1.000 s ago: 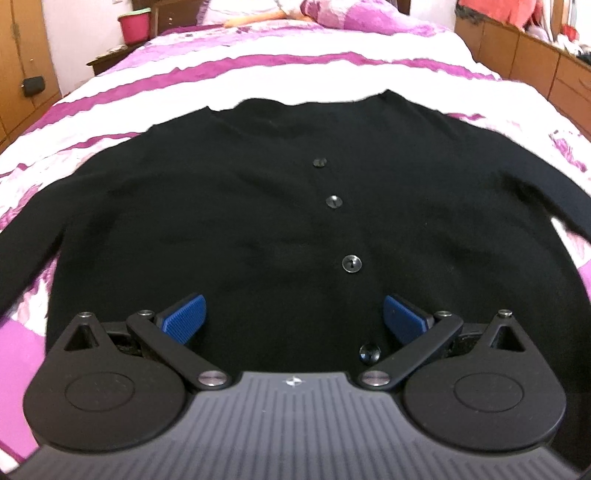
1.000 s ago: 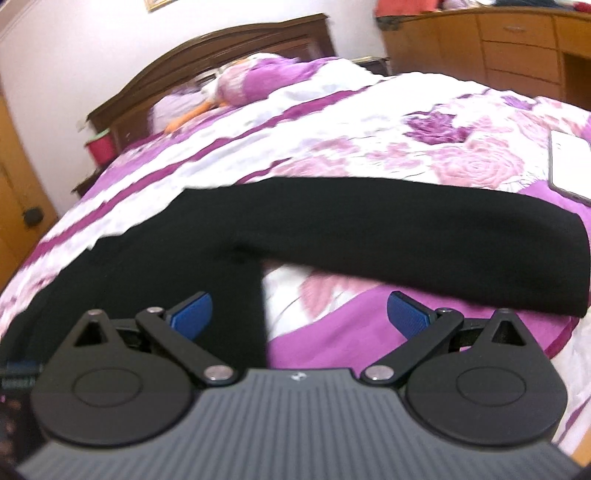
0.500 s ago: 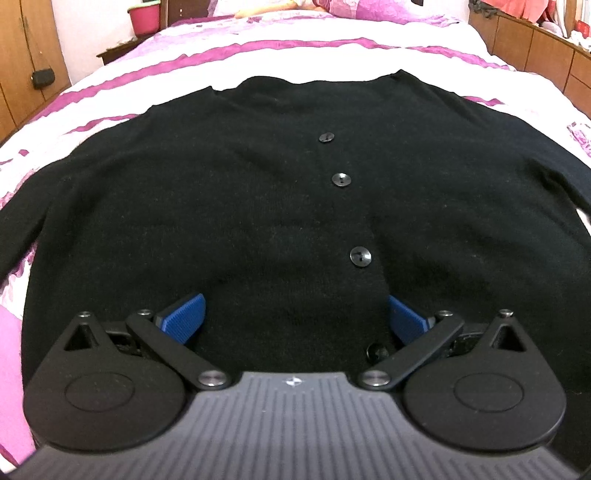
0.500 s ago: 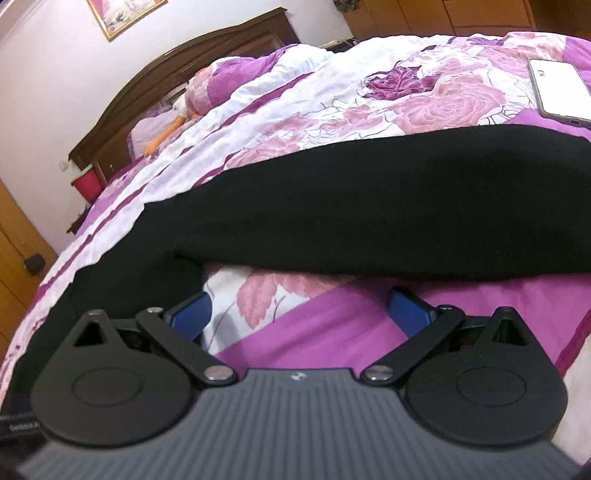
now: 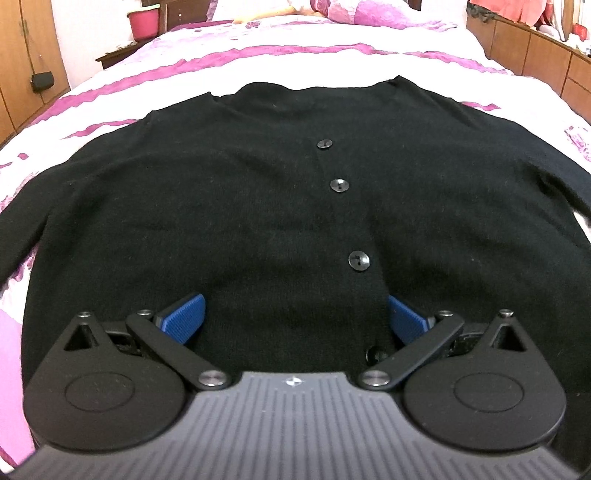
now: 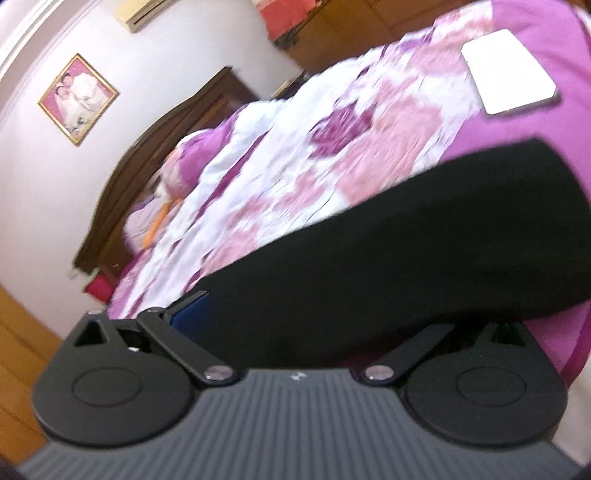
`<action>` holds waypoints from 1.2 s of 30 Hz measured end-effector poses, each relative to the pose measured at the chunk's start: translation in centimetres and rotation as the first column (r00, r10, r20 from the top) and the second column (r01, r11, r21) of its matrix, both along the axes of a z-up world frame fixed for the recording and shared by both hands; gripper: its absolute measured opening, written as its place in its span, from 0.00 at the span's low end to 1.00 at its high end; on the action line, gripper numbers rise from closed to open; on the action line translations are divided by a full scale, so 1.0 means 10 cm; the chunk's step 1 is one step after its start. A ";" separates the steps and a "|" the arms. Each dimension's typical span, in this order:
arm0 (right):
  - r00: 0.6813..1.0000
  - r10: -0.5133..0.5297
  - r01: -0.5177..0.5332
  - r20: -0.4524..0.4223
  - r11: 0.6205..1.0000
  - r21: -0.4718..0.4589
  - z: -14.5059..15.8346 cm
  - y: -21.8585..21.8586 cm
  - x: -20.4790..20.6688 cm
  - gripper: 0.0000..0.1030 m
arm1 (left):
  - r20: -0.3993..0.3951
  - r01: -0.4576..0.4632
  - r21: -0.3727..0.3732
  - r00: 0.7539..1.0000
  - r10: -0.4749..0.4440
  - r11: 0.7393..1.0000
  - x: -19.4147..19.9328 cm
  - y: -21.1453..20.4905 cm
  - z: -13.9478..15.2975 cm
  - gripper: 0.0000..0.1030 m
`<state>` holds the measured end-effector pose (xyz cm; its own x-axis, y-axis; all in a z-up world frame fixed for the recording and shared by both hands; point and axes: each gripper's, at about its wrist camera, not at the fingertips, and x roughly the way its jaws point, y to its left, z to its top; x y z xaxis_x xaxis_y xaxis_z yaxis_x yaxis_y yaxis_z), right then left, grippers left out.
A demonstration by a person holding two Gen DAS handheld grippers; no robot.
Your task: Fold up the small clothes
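Observation:
A black buttoned cardigan (image 5: 258, 206) lies flat, front up, on the purple-and-white bedspread (image 5: 295, 55). My left gripper (image 5: 294, 318) hovers low over its hem near the bottom button, open, blue pads (image 5: 183, 317) wide apart with only fabric beneath. In the tilted, blurred right wrist view, the cardigan's right sleeve (image 6: 424, 251) runs across the frame. My right gripper (image 6: 295, 317) is open around this sleeve. Its left pad (image 6: 192, 314) shows beside the fabric; the sleeve hides the right pad.
A white phone (image 6: 509, 74) lies on the bedspread beyond the sleeve cuff. A dark wooden headboard (image 6: 166, 147) and pillows are at the far end. Wooden drawers (image 5: 535, 55) line the right side, a pink bucket (image 5: 142, 20) stands far left.
The right gripper has tilted and pushed forward, so the sleeve now sits between its fingers. The left gripper's view drew back slightly; the cardigan has not moved.

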<state>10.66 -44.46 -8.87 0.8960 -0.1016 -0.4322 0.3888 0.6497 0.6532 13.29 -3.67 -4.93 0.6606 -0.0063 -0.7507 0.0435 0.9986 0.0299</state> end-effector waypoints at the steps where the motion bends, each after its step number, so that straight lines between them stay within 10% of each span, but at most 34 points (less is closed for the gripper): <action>1: 1.000 -0.009 0.009 -0.002 1.000 -0.009 -0.01 -0.03 0.02 0.95 | 0.002 0.002 -0.002 1.000 -0.002 1.000 -0.01 0.00 0.01 1.00; 6: 0.998 -0.036 0.032 -0.052 0.997 -0.071 -0.03 -0.12 0.11 0.31 | 0.026 0.007 -0.016 1.000 -0.006 1.000 -0.07 0.07 0.11 1.00; 9: 0.999 0.034 -0.035 -0.030 0.998 -0.061 0.02 -0.15 0.12 0.15 | 0.050 -0.014 -0.024 0.999 0.015 1.000 -0.12 0.14 0.18 1.00; 21: 0.973 0.222 -0.193 0.061 0.933 -0.305 0.79 0.38 0.31 0.07 | 0.126 -0.001 0.068 0.992 -0.008 0.998 -0.27 0.29 0.45 1.00; 28: 0.921 0.379 -0.316 0.090 0.861 -0.399 1.16 1.07 0.60 0.07 | 0.150 -0.071 0.004 0.986 0.069 0.997 -0.30 0.64 0.58 1.00; 36: 0.843 0.538 -0.483 0.001 0.757 -0.440 1.00 1.93 0.98 0.07 | 0.173 -0.132 -0.020 0.976 0.134 0.991 -0.34 0.98 0.57 1.00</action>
